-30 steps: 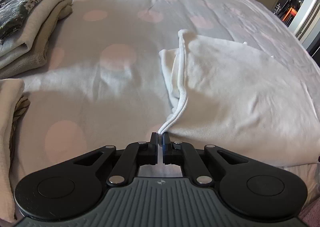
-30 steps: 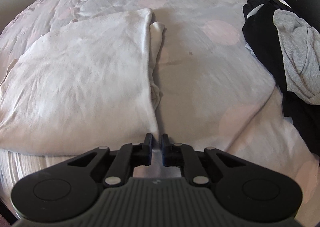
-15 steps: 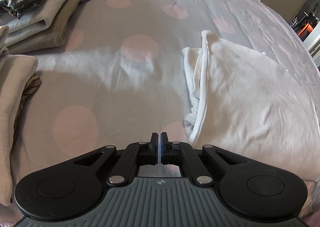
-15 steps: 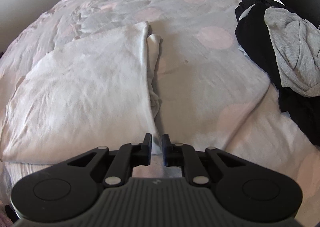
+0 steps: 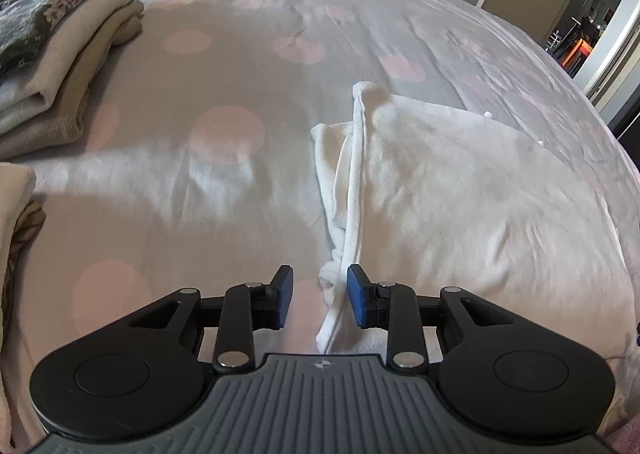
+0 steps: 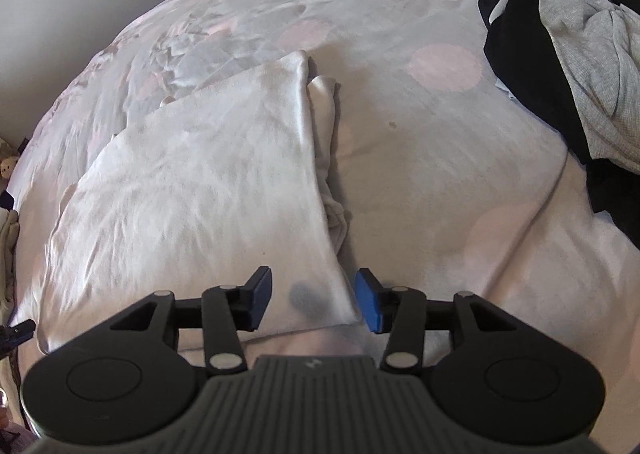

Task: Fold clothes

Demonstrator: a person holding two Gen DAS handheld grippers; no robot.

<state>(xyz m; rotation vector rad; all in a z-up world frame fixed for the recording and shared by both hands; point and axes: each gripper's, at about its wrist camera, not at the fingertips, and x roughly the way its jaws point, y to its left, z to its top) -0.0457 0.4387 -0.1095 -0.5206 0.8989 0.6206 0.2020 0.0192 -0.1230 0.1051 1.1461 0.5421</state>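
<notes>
Both tools had just been opening: left tool [image 5: 320, 296] and right tool [image 6: 314, 300] stood parted, gripping nothing, over near corners of the white garment [image 5: 460, 194] lying half-folded on the bed [image 5: 200, 182]. Next probably comes regripping for another fold.

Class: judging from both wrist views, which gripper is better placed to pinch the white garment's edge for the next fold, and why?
Probably left: the left gripper straddles the white garment at its hem, jaws just opened; the right gripper hovers over flat cloth.
</notes>
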